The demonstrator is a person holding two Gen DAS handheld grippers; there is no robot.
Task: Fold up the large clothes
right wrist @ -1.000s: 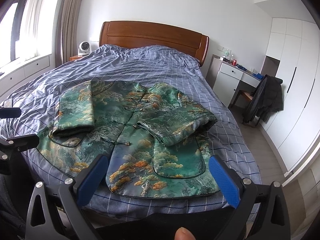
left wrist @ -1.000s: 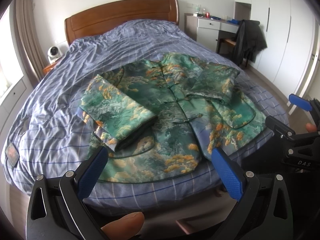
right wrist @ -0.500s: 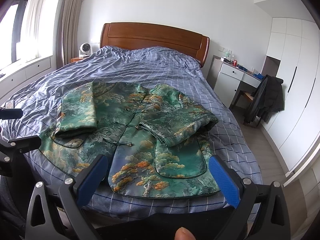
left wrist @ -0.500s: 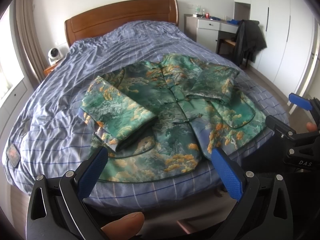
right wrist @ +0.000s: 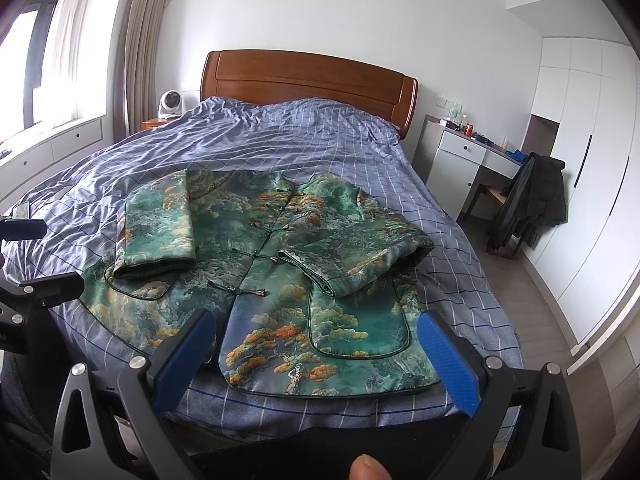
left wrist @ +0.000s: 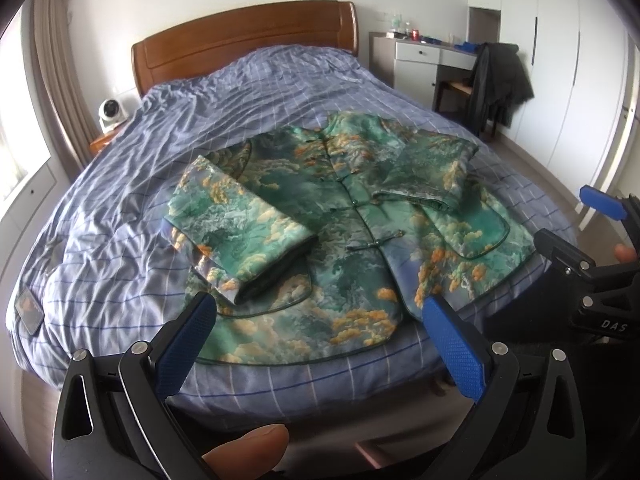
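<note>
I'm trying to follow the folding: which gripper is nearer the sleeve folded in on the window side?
The left gripper, open just short of that folded sleeve. The right gripper, also open, faces the other sleeve.

A home bedroom. Shown by a wide bed under a rumpled blue checked duvet (right wrist: pixel 304 144), backed by a glossy brown wooden headboard (right wrist: pixel 308 80). At the bed's head corner by the window, a small white round fan (right wrist: pixel 171 105) on a wooden nightstand (right wrist: pixel 154 123). Beside the opposite head corner, a white drawered desk (right wrist: pixel 464 160) with a dark coat draped over a chair (right wrist: pixel 532 204). Along that wall, tall white wardrobe doors (right wrist: pixel 580 184); brown curtains (right wrist: pixel 138 40) at the window.
</note>
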